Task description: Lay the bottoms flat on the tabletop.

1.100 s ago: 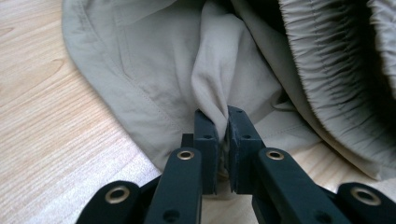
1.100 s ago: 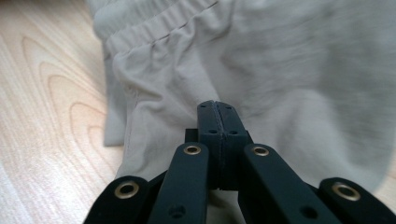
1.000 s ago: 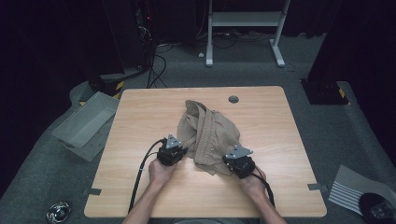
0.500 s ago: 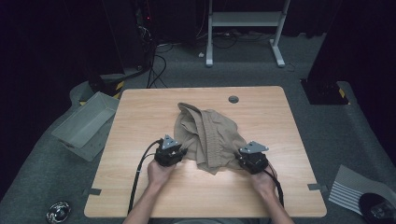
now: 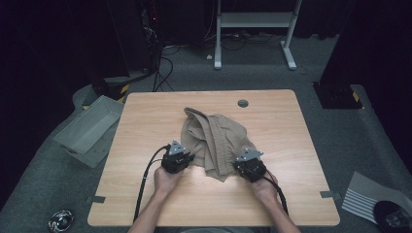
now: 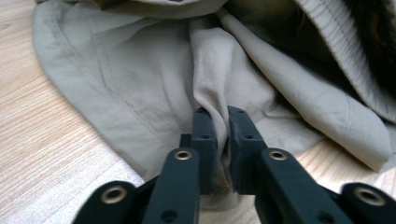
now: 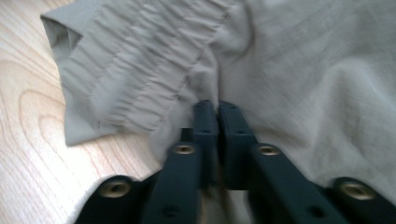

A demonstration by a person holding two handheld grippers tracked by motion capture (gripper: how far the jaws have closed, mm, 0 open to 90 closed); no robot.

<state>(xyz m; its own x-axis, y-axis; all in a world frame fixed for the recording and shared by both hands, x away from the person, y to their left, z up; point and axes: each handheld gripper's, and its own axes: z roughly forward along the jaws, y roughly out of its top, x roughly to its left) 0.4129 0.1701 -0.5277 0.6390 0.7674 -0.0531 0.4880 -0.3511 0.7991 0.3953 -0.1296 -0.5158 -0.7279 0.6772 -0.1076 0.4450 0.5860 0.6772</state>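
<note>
At the middle of the wooden surface point(image 5: 145, 121) lies a crumpled beige garment point(image 5: 216, 136), bunched into folds with a ribbed band along one edge. It sits slightly toward six o'clock of the centre, its near hem hanging toward the person.

At seven o'clock of the garment the left hand-held gripper point(image 5: 187, 158) has its jaws pinching the cloth; the left gripper view shows a pleat of the fabric point(image 6: 205, 79) drawn up between the two black jaws, which have just been closing onto it. At five o'clock of the garment the right hand-held gripper point(image 5: 239, 166) does the same: in the right gripper view its jaws stand pressed almost together on a fold of cloth point(image 7: 299, 79) just beside the gathered, stitched band point(image 7: 135, 74), and they too have just been closing with the fabric between them.

The left hand point(image 5: 166, 178) and the right hand point(image 5: 265, 187) come in from six o'clock, with a black cable point(image 5: 145, 184) trailing from the left gripper across the wood.

Toward twelve o'clock of the garment a small round grommet point(image 5: 243, 103) sits in the surface. Off the surface at nine o'clock a grey bin point(image 5: 87, 131) rests on the carpet, and at twelve o'clock, well apart, stands a white metal frame point(image 5: 252, 29).
</note>
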